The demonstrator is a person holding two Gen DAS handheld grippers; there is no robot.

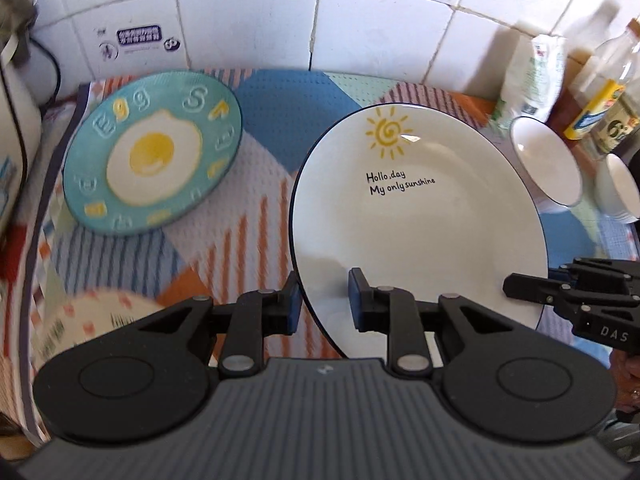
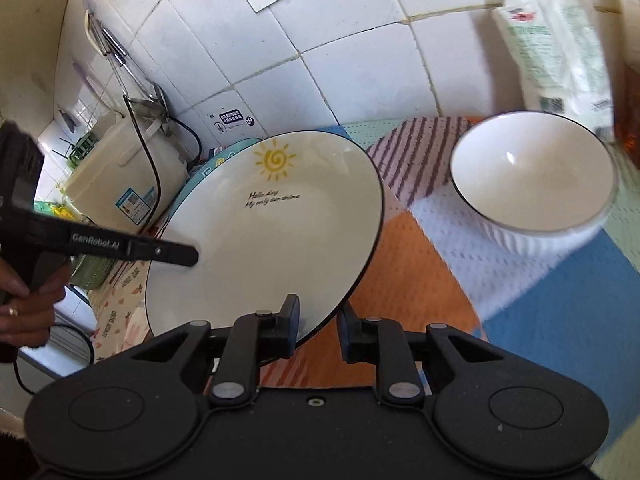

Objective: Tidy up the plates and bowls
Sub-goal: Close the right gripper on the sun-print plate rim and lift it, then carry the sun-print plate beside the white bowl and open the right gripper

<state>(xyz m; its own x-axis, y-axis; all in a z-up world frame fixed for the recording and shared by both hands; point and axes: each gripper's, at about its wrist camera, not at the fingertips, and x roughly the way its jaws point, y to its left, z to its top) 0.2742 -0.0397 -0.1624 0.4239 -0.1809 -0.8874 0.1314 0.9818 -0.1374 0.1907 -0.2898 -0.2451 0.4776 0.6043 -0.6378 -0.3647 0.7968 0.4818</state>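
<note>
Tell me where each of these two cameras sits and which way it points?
Left wrist: rides the left gripper, facing the tiled wall over the white sun-printed plate and teal egg-patterned plate; the right gripper intrudes.
Right wrist: rides the right gripper, facing the wall and white ribbed bowl; the left gripper and hand show.
Shared: the sun plate, straddled at its rim.

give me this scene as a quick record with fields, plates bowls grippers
white sun plate: tilted, near rim between the jaws of both grippers
left gripper: jaws straddle plate rim, gap visible
right gripper: jaws straddle plate rim, gap visible
teal egg plate: flat on mat, left of sun plate
white bowls: two, right of sun plate
mat: patterned, under everything
</note>
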